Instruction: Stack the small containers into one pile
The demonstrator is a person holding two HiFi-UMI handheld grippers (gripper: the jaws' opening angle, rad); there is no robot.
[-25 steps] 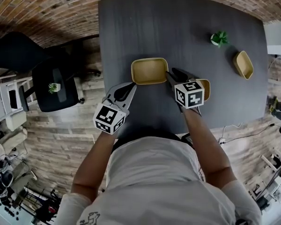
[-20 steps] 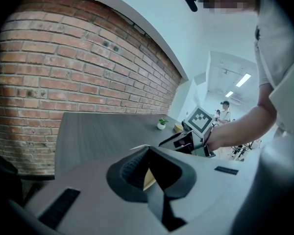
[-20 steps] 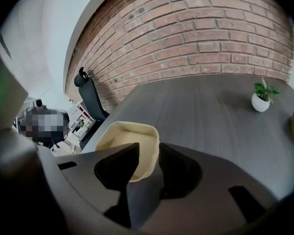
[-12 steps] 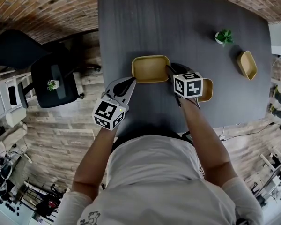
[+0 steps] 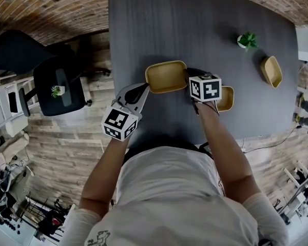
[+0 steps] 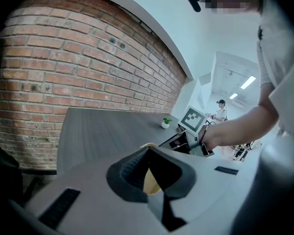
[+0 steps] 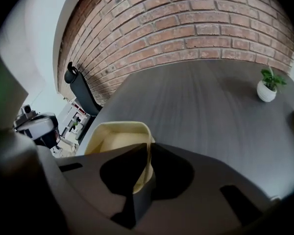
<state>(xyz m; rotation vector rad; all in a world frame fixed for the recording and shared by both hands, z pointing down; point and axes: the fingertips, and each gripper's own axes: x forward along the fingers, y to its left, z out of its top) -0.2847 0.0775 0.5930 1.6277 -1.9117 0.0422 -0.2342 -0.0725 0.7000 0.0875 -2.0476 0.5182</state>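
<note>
A tan rectangular container [image 5: 166, 77] sits on the dark table [image 5: 195, 24] near its front edge. My left gripper [image 5: 142, 90] is shut on the container's front left corner; in the left gripper view a tan wedge of rim [image 6: 150, 182] shows between its jaws. My right gripper [image 5: 189, 79] is at the container's right rim. Its jaws have just been closing, and in the right gripper view they pinch the rim of the container [image 7: 118, 138]. A second tan container [image 5: 226, 98] lies just right of that hand, partly hidden by the marker cube. A third container [image 5: 271, 71] sits far right.
A small potted plant [image 5: 247, 40] stands at the back right of the table, also seen as the plant [image 7: 267, 86]. A black office chair [image 5: 59, 88] is on the wood floor to the left. A brick wall runs behind the table.
My right gripper has sunk onto the container's right rim and its jaws have gone from wide apart to closed on it. The left gripper and the container have stayed put.
</note>
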